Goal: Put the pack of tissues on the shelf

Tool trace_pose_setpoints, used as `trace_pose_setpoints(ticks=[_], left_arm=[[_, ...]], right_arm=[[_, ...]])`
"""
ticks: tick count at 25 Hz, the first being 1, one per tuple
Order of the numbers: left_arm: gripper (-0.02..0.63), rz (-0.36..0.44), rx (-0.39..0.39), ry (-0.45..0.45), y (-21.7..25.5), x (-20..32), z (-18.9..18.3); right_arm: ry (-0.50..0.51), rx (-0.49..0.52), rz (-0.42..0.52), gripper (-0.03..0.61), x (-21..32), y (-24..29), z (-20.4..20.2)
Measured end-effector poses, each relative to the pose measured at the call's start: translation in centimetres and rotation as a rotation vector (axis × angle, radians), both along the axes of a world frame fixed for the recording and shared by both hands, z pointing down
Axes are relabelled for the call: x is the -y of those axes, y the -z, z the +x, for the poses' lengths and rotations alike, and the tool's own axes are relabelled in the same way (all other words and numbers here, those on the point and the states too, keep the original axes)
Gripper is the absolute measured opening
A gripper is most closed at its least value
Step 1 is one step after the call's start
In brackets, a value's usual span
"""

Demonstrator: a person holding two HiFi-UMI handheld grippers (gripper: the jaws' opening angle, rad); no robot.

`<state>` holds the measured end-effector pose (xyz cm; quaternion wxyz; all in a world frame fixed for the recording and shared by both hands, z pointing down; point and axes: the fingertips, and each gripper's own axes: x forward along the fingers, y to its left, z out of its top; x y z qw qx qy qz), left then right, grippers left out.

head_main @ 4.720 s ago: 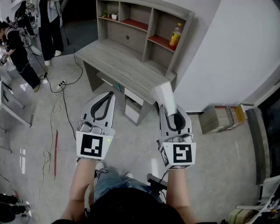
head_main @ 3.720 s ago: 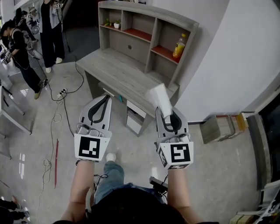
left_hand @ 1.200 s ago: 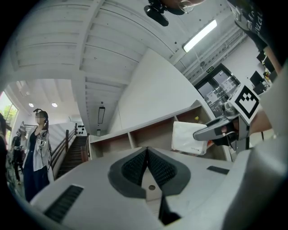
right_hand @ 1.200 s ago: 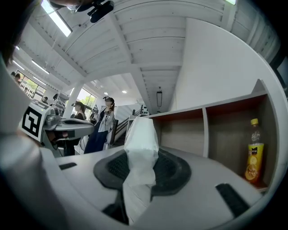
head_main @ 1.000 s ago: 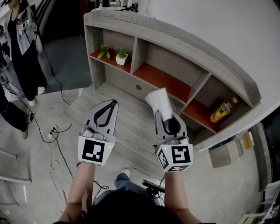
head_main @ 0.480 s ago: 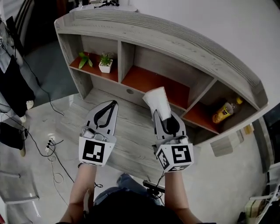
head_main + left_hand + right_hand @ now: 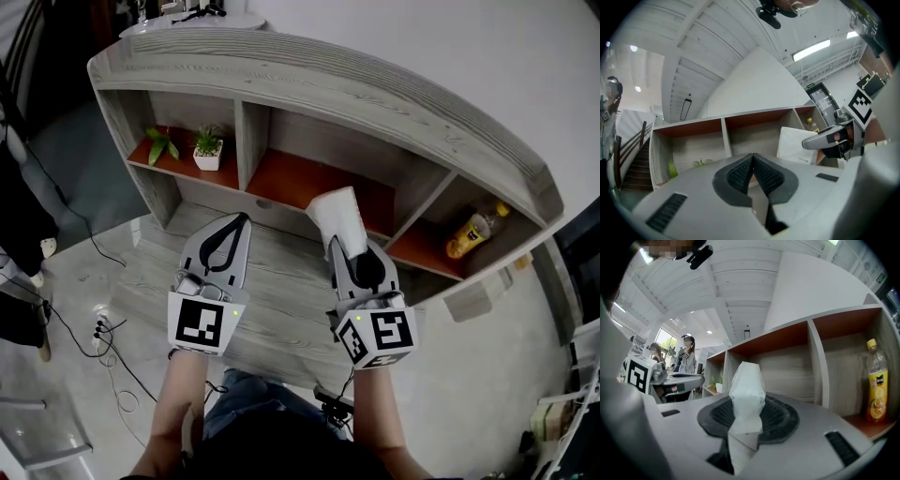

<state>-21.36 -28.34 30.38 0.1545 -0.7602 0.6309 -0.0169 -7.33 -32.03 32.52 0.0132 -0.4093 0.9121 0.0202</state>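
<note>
A white pack of tissues (image 7: 339, 219) sticks up from my right gripper (image 7: 357, 255), whose jaws are shut on its lower end. In the right gripper view the tissue pack (image 7: 746, 399) fills the gap between the black pads. It hangs in front of the middle compartment of the grey wooden shelf (image 7: 328, 84) with red-brown boards. My left gripper (image 7: 225, 246) is shut and empty, held over the desk top (image 7: 272, 300) to the left. In the left gripper view the pads (image 7: 740, 174) meet, and the pack (image 7: 799, 145) shows at the right.
Two small potted plants (image 7: 204, 150) stand in the left compartment. A yellow drink bottle (image 7: 469, 232) lies in the right compartment; the bottle (image 7: 877, 385) stands upright in the right gripper view. Cables and a power strip (image 7: 98, 328) lie on the floor at left. A person (image 7: 686, 357) stands behind.
The view has closed in on the shelf, which now sits lower and larger. Both grippers keep their pose, the right one still holding the pack.
</note>
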Motion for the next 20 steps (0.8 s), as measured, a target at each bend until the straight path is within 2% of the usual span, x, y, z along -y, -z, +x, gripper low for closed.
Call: trace_pose_setpoints(ticks=[12,14,20], left_arm=[[0.011,0.024,-0.002,-0.098,2.4,2.6,-2.6],[0.011,0.028,0.000,-0.111,2.5,2.9,-2.8],[0.011,0.028,0.011,-0.153,2.4,3.5,-2.7]], right_arm=[[-0.086,0.171,-0.123,0.126,2.5,1.0,-1.6],[-0.081,0.268,-0.186,0.126,3.1,1.0,-1.7],[-0.057,0.656,-0.464,0.126,5.0,-1.0,-2.6]])
